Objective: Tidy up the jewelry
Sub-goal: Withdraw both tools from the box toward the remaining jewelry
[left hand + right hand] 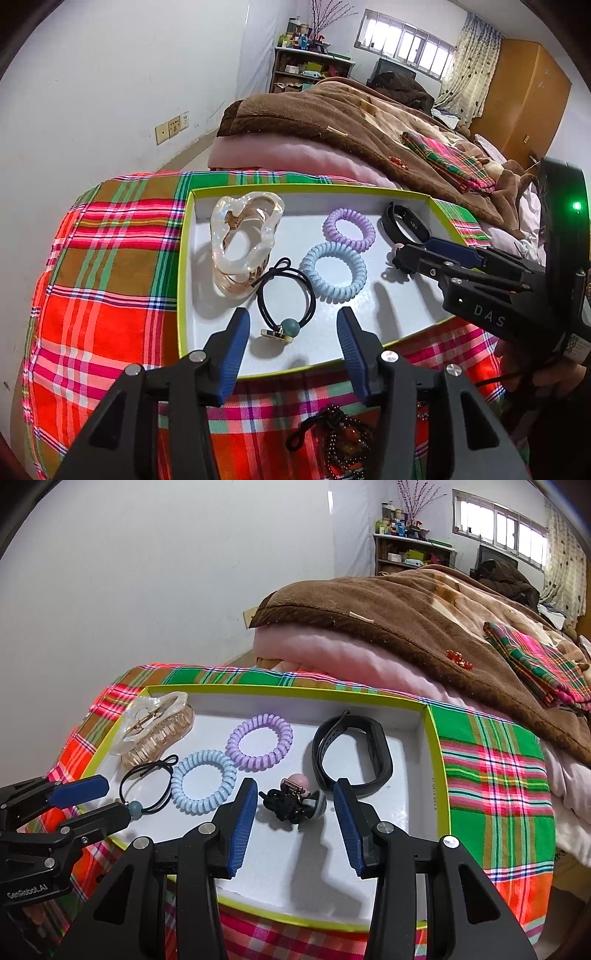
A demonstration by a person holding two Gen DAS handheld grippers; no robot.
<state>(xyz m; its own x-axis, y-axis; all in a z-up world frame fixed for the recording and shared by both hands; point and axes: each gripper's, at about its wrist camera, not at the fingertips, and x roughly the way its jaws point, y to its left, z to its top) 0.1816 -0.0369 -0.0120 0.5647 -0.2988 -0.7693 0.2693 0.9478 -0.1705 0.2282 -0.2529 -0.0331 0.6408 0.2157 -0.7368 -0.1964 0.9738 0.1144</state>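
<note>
A shallow white box with a lime rim [183,258] [441,775] lies on a plaid cloth. In it are a clear hair claw [242,240] [155,731], a black hair tie with a teal bead [286,295] [147,786], a blue coil tie [334,271] [204,781], a purple coil tie [349,229] [259,741], a black wristband [406,221] [351,753] and a black tie with pink and grey beads [293,799]. My left gripper [293,325] is open above the box's near edge. My right gripper [295,799] is open, straddling the beaded tie. A dark beaded necklace [343,439] lies on the cloth below the left gripper.
The plaid cloth [110,277] covers a raised surface beside a bed with a brown blanket [332,122] and pink bedding [332,653]. A folded plaid cloth [443,158] lies on the blanket. White wall stands at the left, shelves at the back.
</note>
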